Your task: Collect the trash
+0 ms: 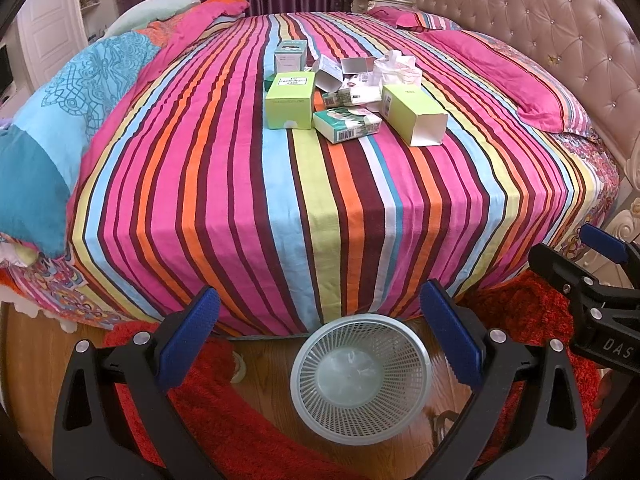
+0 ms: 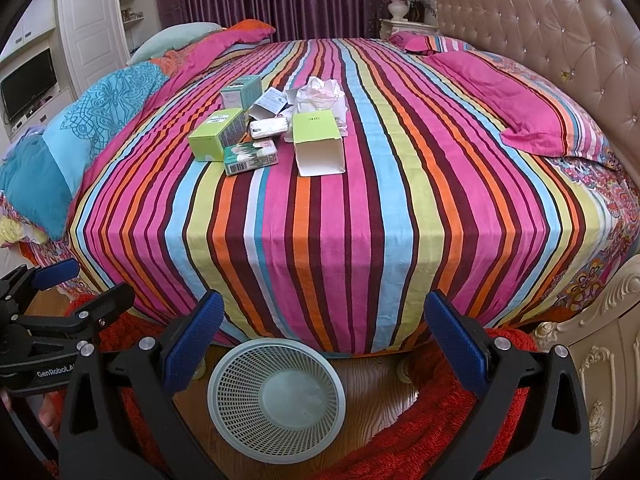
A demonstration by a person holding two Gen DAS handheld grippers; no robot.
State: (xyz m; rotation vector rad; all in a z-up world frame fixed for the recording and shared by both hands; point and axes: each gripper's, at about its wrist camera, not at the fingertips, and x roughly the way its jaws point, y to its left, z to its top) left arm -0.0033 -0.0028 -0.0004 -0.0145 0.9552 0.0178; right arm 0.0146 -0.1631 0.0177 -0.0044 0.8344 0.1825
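Observation:
A pile of trash lies on the striped bed: a lime-green box, an open-ended lime box, a green tissue pack, a teal box and crumpled paper. The same pile shows in the right wrist view, with the open lime box nearest. A pale mesh waste basket stands on the floor at the bed's foot; it also shows in the right wrist view. My left gripper and right gripper are both open and empty, above the basket, far from the pile.
A red shag rug lies around the basket on the wood floor. A tufted headboard stands at the right, pink pillows beside it. A blue quilt is bunched at the left. A white cabinet with a TV stands far left.

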